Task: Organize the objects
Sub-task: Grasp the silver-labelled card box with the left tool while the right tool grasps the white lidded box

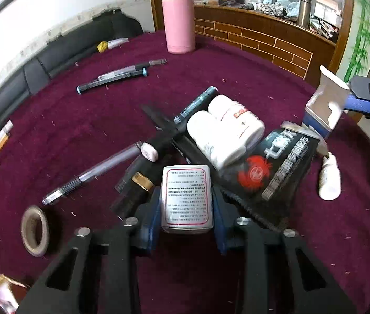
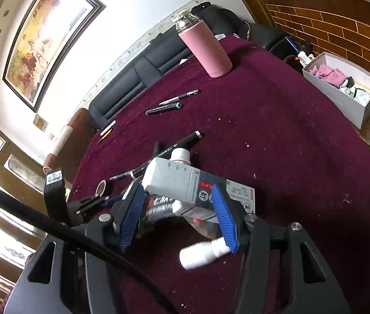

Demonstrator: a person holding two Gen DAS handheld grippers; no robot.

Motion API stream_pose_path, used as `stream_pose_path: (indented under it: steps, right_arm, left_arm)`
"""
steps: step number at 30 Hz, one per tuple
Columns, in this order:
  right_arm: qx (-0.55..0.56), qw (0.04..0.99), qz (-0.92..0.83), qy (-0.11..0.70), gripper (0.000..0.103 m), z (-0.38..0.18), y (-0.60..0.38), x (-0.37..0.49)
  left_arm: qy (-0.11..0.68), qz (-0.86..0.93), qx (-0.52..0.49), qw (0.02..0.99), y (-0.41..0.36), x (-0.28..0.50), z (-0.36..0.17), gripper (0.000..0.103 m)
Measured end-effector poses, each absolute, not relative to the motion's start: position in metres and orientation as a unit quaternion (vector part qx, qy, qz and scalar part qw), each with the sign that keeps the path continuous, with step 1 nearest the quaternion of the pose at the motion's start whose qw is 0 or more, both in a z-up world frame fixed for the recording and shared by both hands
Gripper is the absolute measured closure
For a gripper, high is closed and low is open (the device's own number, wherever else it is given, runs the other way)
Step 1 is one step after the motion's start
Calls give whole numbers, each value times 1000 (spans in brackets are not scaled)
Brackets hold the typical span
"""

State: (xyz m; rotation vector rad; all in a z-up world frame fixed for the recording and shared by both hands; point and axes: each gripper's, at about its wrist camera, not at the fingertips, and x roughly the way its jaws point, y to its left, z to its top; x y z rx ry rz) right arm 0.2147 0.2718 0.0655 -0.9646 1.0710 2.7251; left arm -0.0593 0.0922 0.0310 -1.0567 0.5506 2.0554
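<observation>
The left gripper (image 1: pixel 187 204), nearest the lens, is closed on a small labelled bottle (image 1: pixel 186 198), held just before the black pouch (image 1: pixel 271 167), probably to add it there. On the pouch two white bottles (image 1: pixel 224 130) lie beside a dark marker (image 1: pixel 198 104), so it seems to be the collecting place on the bench (image 1: pixel 237 73). The right gripper (image 2: pixel 178 209) stands with its fingers apart around a grey-blue carton (image 2: pixel 185 183), over the pouch; a firm grasp I cannot confirm. Right of the pouch lies a small white dropper bottle (image 1: pixel 329 180), still loose.
</observation>
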Motion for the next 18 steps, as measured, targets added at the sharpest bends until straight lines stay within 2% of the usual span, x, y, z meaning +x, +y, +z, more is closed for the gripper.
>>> stream_pose_path:
  steps: [5,7,10,14,18]
  right_arm:
    - [-310,41,893,323,48,69,274,219]
    - [-306,57,903,294,48,73,271,226]
    - [-309,94,917,233,40,79,262,236]
    - [-322,123,924,167,39,76,250,242]
    - [-340,134,917,159,39,69,251,227]
  left_arm:
    - [174,809,-419,373,75,-46,39,74]
    - [165,812,-421,370,70,-41,42,74]
    - [154,816,-425,361,58,-29,48,74]
    - [147,817,-434,349,48,-15,47,74]
    - [155,816,-438,344,50,-6,37,74]
